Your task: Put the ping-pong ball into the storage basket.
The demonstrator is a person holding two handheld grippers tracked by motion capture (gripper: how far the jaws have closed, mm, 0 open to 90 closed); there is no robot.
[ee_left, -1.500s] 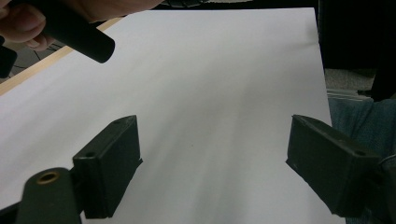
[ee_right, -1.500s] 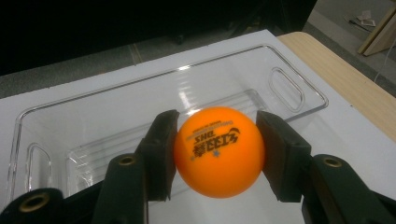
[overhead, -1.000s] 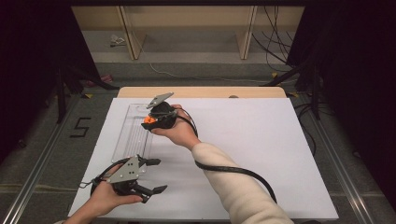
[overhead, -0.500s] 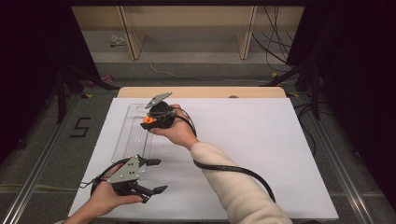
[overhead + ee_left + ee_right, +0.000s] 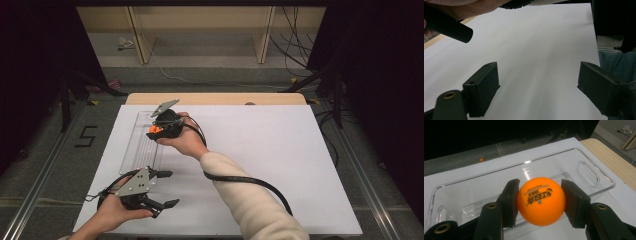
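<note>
Right gripper (image 5: 540, 202) is clamping the orange ball (image 5: 541, 200) between both jaws above the clear tray (image 5: 596, 185); left gripper (image 5: 537, 87) is resting wide open, empty.

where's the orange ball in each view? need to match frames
High view: the orange table-tennis ball sits upper left of centre, in the right claw above the clear plastic tray.
Right gripper view: the ball is at centre, clamped between the two black jaws, over the tray.
Left gripper view: not in it; white table sheet between open jaws.
Shared landmark: the white table sheet.
</note>
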